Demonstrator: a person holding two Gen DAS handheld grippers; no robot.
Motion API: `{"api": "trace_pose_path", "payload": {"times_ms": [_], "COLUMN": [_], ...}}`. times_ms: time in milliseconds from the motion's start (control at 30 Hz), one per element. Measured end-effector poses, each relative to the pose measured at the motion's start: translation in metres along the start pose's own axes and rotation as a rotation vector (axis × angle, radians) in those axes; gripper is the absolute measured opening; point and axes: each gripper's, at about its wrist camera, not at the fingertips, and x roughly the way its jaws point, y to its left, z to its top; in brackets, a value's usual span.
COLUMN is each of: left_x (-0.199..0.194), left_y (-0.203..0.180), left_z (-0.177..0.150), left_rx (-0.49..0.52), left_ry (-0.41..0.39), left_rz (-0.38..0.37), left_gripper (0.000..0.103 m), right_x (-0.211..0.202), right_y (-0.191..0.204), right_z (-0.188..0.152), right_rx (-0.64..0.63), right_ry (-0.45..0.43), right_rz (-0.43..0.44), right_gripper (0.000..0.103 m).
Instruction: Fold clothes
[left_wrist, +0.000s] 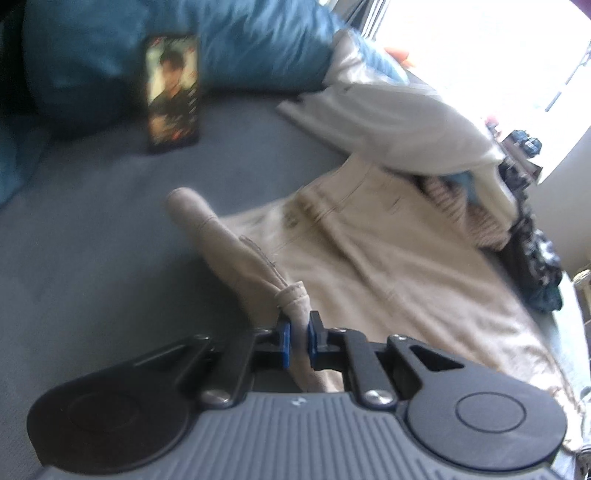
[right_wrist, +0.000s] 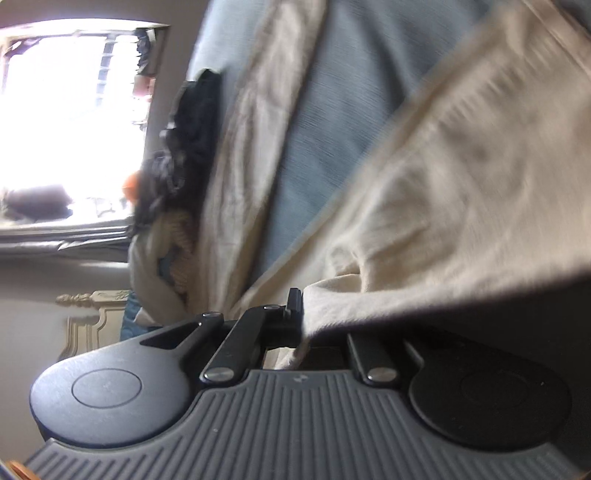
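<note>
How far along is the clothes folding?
Done: nothing clearly; a white garment lies by the pillows. In hand: both grippers, left and right, grip the beige trousers, lifting their edge. Left: finishing that fold, plus the heap of dark clothes.

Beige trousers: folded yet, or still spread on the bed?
Mostly spread. The trousers lie flat on the bed; only the edge pinched in the left gripper is lifted.

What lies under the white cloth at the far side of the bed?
Under the white cloth, a striped garment and a bit of blue fabric stick out, next to dark clothes. The cloth covers the rest of the pile.
</note>
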Motion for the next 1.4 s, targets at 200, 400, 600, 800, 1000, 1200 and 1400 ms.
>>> {"api": "trace_pose_path", "payload": {"times_ms": [200, 400, 600, 800, 1000, 1200, 1400], "left_x": [0.014, 0.041, 0.073, 0.12, 0.187, 0.24, 0.263], "left_y": [-0.026, -0.059, -0.095, -0.127, -0.157, -0.163, -0.142], "left_z": [0.023, 0.042, 0.078, 0.119, 0.139, 0.142, 0.143], "left_rx": [-0.011, -0.033, -0.061, -0.081, -0.056, -0.024, -0.132], "left_ry": [-0.072, -0.137, -0.1, -0.052, 0.024, 0.08, 0.102], "left_rz": [-0.083, -0.11, -0.074, -0.048, 0.005, 0.05, -0.056], "left_gripper": [0.01, 0.01, 0.01, 0.009, 0.01, 0.011, 0.044], "right_x": [-0.003, 0.022, 0.058, 0.098, 0.148, 0.2, 0.245], "right_y": [0.038, 0.075, 0.119, 0.164, 0.19, 0.187, 0.158], "right_z": [0.035, 0.077, 0.113, 0.153, 0.19, 0.214, 0.229], "right_rx": [-0.09, -0.119, -0.087, -0.062, -0.059, -0.039, 0.053], "right_ry": [-0.024, -0.027, -0.036, -0.052, -0.061, -0.066, -0.015], "right_rz": [0.032, 0.014, -0.052, -0.113, -0.175, -0.227, -0.208], "right_gripper": [0.001, 0.001, 0.001, 0.001, 0.001, 0.001, 0.011]}}
